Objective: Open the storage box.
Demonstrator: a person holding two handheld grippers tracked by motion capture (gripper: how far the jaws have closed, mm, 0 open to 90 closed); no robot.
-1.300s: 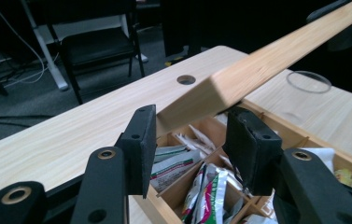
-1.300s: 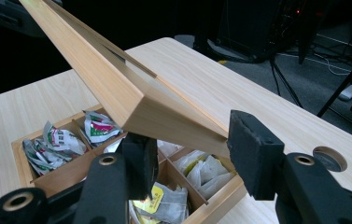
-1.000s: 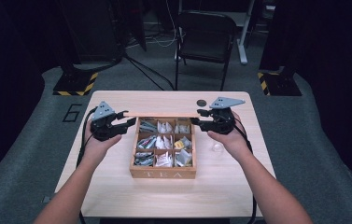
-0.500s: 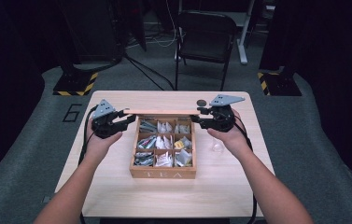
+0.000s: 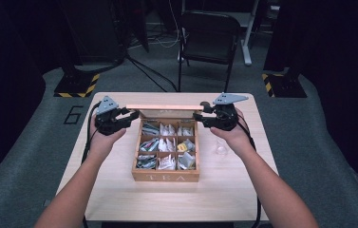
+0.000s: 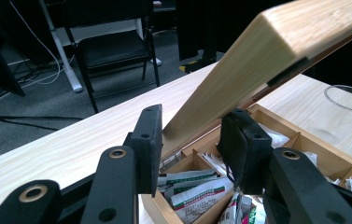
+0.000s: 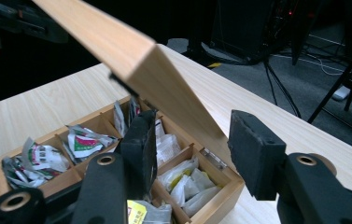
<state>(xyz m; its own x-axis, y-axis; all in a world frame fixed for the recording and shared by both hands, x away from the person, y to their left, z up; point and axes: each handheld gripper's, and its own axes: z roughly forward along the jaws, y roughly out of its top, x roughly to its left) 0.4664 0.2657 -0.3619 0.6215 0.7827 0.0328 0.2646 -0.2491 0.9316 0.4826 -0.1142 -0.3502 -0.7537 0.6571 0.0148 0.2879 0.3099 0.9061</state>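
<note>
Tea box [image 5: 165, 176] lid [image 5: 164, 107] raised, left gripper [image 6: 192, 149] and right gripper [image 7: 193, 154] open astride its ends, contact unclear

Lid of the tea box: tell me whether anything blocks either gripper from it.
Nothing visible does. The lid stands raised, one end between the open left gripper jaws, the right gripper open at the other end.

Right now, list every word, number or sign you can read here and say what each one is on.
"TEA": on the front wall of the wooden tea box, in the high view.
"6": painted on the grey floor mat left of the table.
Print on the tea packets in the compartments: too small and blurred to read.
Yellow-and-black hazard stripes: on a stand base on the floor, no words.
</note>
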